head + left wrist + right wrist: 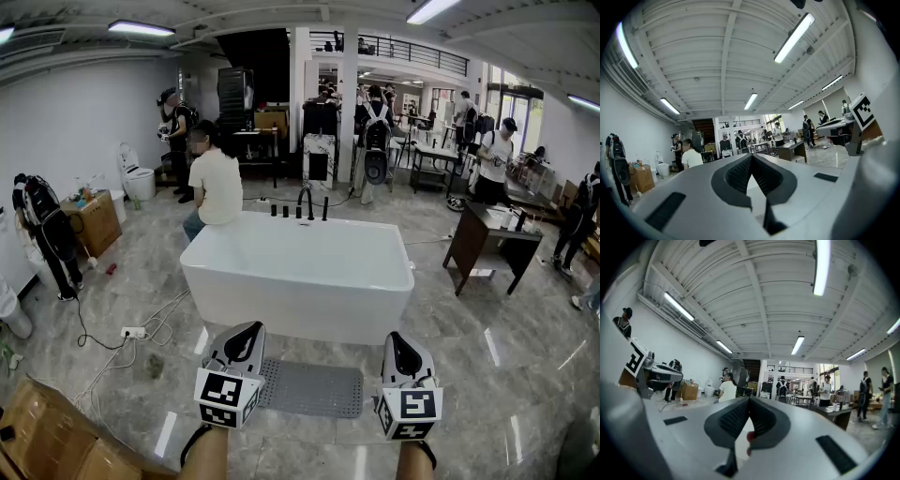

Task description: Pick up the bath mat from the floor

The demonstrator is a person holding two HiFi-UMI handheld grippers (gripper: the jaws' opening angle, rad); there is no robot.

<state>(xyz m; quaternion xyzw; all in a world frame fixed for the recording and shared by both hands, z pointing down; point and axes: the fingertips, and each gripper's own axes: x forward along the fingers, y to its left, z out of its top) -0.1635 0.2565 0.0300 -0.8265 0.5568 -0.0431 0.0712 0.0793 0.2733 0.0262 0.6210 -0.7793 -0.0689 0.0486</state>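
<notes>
Trouble is most likely at the first contact. The grey, perforated, rectangular rubber bath mat (312, 388) lies flat on the glossy grey tiled floor (487, 375), close along the near side of the white freestanding bathtub (300, 272), and nothing is on it yet. The left gripper (246, 335) and the right gripper (398, 342) hang above the mat's two ends. Each has its jaws pressed fully together on nothing.

Both gripper views look out at the ceiling and the far room, and neither shows the mat. Any descent would therefore have to be aimed from the head view alone, where the left gripper covers the mat's left end. A misjudged approach could put a jaw tip onto bare tile or against the tub wall.

The jaws must part before they can take anything. If they come down closed, they would only push the mat or skid across it.

The mat looks thin, with no raised edge to catch. A lower jaw may fail to slip under it and the pinch could slide off. It also looks limp, so a hold at one end only would probably let the rest sag and drag. Whether its underside clings to the floor cannot be told.
</notes>
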